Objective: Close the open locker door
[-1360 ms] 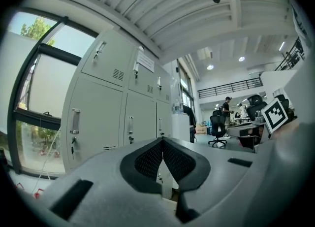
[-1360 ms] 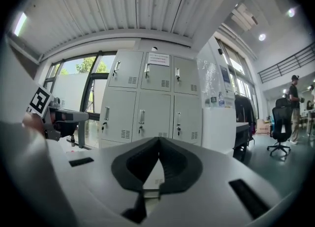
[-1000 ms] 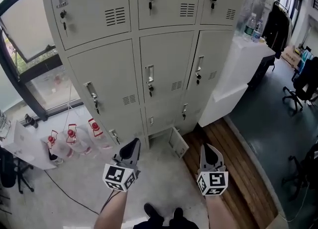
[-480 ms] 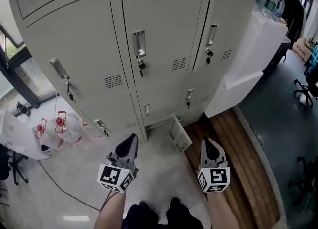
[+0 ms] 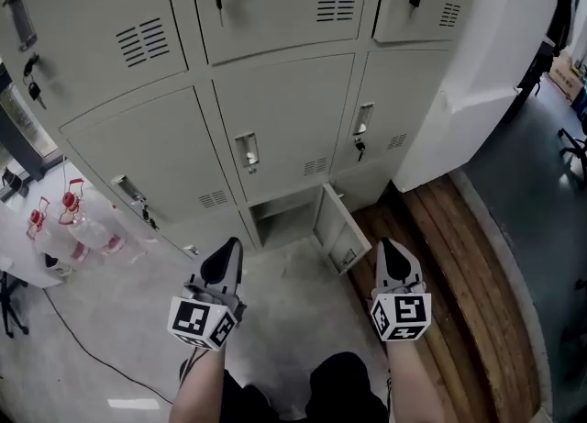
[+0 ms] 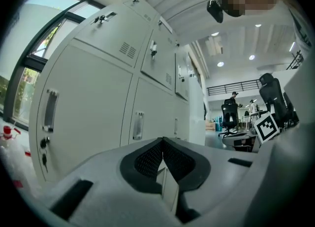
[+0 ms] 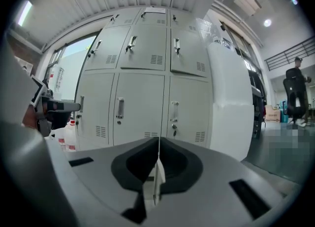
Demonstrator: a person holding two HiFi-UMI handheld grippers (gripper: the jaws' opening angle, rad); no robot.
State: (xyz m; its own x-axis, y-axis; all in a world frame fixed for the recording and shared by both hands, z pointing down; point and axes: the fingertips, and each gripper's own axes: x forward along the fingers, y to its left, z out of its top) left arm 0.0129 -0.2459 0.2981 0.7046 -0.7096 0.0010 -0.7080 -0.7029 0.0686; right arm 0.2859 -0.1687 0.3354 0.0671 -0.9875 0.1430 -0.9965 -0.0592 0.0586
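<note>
The grey locker bank (image 5: 275, 91) fills the top of the head view. Its lowest middle compartment (image 5: 280, 221) stands open, and its small door (image 5: 336, 228) is swung out to the right over the floor. My left gripper (image 5: 225, 254) is shut and empty, pointing at the floor just left of the opening. My right gripper (image 5: 393, 252) is shut and empty too, a little right of the open door's edge. Neither touches the door. In the right gripper view the shut right gripper (image 7: 158, 148) faces the locker fronts (image 7: 142, 93). The left gripper (image 6: 162, 145) sees lockers (image 6: 98, 108) from the side.
Water bottles with red caps (image 5: 64, 224) stand on the floor at the left, and a cable (image 5: 83, 334) runs near them. A white cabinet (image 5: 481, 54) adjoins the lockers on the right, beside a wooden floor strip (image 5: 454, 274). The person's feet (image 5: 344, 380) are below the grippers.
The head view has come closer to the lockers and lower. The open bottom door now lies just ahead, between the two grippers. Both grippers stay shut, side by side.
</note>
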